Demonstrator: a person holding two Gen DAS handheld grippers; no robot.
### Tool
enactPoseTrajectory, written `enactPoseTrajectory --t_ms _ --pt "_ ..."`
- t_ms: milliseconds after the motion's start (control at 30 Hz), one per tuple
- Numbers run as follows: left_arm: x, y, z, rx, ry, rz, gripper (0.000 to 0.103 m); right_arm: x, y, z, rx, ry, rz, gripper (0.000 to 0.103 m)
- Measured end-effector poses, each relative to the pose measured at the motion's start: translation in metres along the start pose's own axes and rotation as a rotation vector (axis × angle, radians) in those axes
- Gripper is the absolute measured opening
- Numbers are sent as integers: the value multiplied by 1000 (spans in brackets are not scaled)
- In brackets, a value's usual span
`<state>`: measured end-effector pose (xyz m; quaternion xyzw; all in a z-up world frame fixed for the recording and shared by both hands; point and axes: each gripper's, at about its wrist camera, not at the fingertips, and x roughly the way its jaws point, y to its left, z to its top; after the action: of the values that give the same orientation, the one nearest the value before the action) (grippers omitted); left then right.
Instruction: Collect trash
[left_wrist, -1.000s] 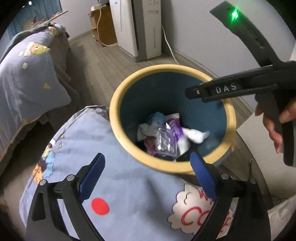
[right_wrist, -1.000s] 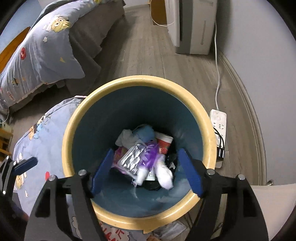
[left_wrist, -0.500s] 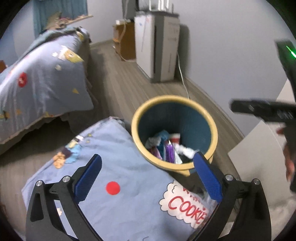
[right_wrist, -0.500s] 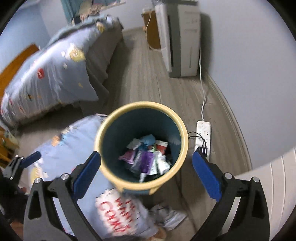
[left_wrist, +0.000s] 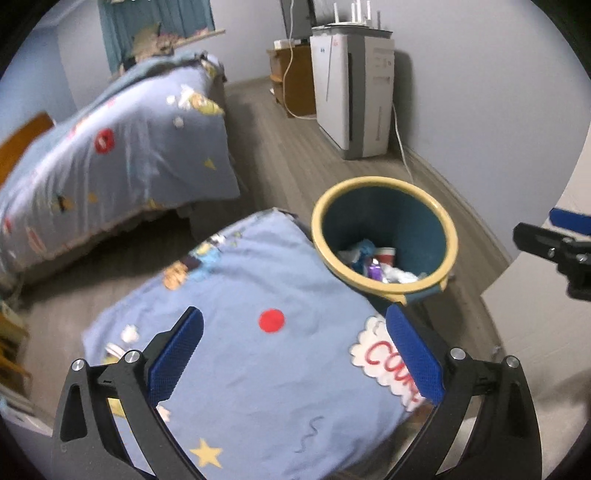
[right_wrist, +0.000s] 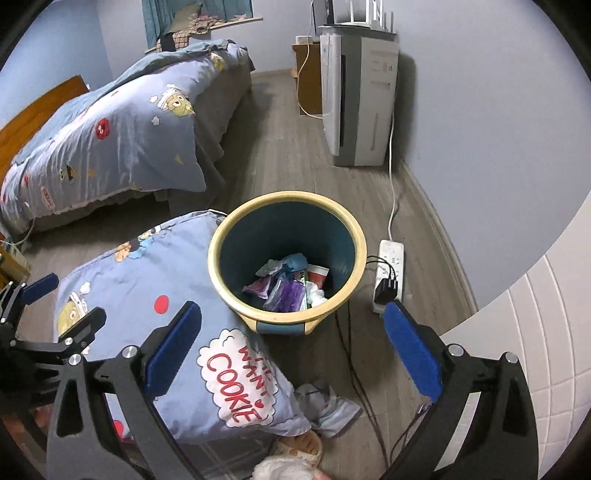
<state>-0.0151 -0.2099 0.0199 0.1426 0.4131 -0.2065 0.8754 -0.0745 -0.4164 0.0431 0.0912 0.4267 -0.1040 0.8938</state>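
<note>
A dark blue bin with a yellow rim stands on the wood floor beside a blue cartoon pillow. Inside lie several pieces of trash: purple wrappers, white tissue, a red-and-white cup. My right gripper hangs above and in front of the bin, wide open and empty. My left gripper is over the pillow, open with nothing between its fingers. At the left edge of the right wrist view it shows again as the left gripper. The right gripper's tip shows at the right edge of the left wrist view.
A bed with a blue cartoon duvet fills the left. A white air purifier stands by the wall, its cord running to a power strip right of the bin. Crumpled paper and a slipper lie near the pillow's front corner.
Both grippers have pulled up and back from the bin, which looks smaller now. The right gripper was down inside the rim a second ago and spread wider as it left.
</note>
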Motion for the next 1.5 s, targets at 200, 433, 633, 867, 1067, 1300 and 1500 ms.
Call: enactPoseTrajectory --t_ms 200,433,633,867,1067,1300,1500 --pt "0 5 1 -34 -12 -34 98 -4 -1 -1 -8 -22 9 97" --pt "-6 -7 1 23 -39 -39 98 -2 -4 -1 2 -15 -6 98" --pt "-8 -10 0 48 -39 -43 98 -1 -5 0 0 -16 -8 97" --pt "-10 -11 0 55 -41 -46 98 0 -5 1 2 -12 -8 98" --pt "-11 -13 -1 69 -41 -51 98 0 -8 3 3 -12 -10 98" --pt "-11 -14 -1 73 -40 -55 98 0 -8 3 3 -11 -10 97" --pt "-12 -14 -1 78 -42 -52 98 0 -9 3 2 -12 -12 98"
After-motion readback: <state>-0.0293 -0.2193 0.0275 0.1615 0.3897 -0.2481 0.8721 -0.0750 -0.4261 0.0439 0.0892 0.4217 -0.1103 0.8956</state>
